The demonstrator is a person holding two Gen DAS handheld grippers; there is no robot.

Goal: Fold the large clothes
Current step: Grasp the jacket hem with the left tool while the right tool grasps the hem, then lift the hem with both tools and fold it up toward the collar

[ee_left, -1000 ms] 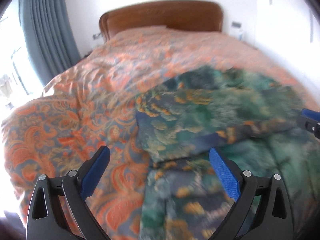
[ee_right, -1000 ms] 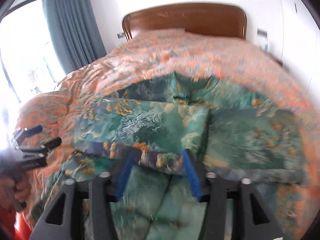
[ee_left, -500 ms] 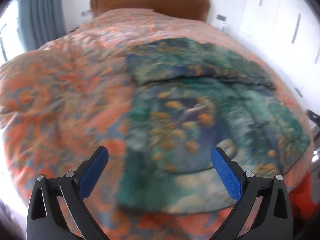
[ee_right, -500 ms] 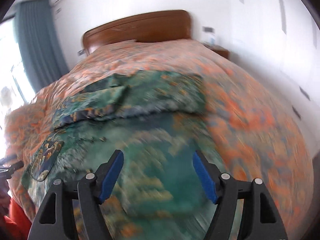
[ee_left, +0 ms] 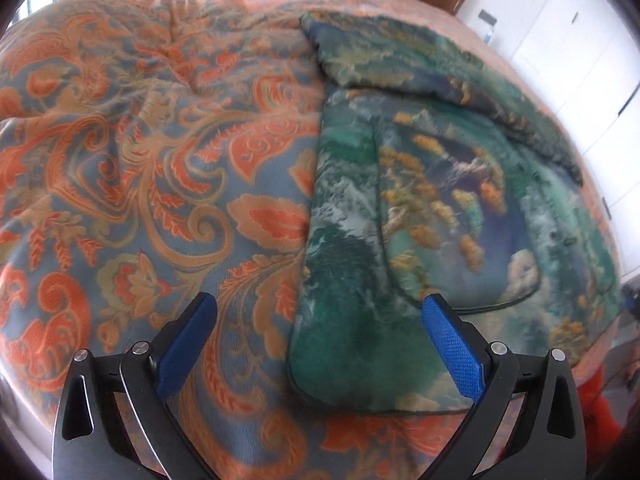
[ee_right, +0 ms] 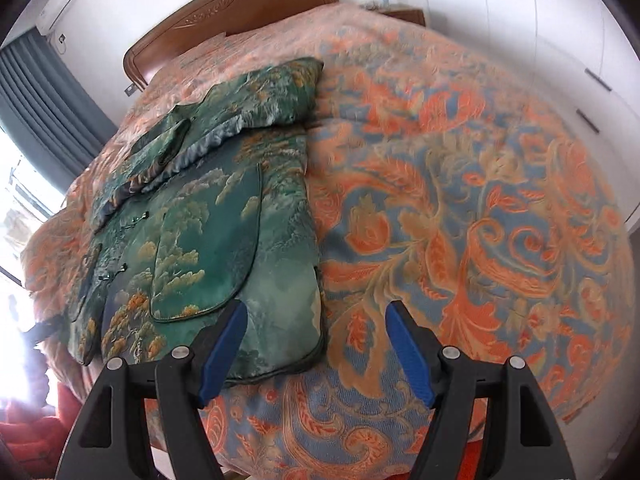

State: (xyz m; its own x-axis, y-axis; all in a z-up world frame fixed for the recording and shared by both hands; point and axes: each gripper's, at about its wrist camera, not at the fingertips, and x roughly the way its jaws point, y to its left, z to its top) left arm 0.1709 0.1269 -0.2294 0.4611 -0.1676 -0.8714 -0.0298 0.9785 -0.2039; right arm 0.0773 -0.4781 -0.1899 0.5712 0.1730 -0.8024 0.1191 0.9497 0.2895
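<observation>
A green landscape-print jacket [ee_left: 440, 208] lies flat on the bed, its sleeves folded across the chest [ee_left: 420, 60]. My left gripper [ee_left: 319, 302] hovers open over the hem's near left corner, and no pad touches the cloth. In the right wrist view the same jacket [ee_right: 208, 232] lies at the left, its sleeves [ee_right: 256, 100] crossed near the collar. My right gripper [ee_right: 317, 308] stands open above the hem's near right corner, with nothing pinched between its blue pads.
An orange paisley bedspread [ee_right: 480, 200] covers the whole bed and drops away at the near edge. A wooden headboard [ee_right: 232, 4] and a nightstand [ee_right: 404, 14] stand at the far end. White wardrobe doors [ee_right: 580, 40] are on the right, a grey curtain [ee_right: 40, 92] on the left.
Both grippers drew back from the folded sleeves to the jacket's near hem. The right one swung to the right corner and its jaws spread wider. The sleeve it stood over stays folded.
</observation>
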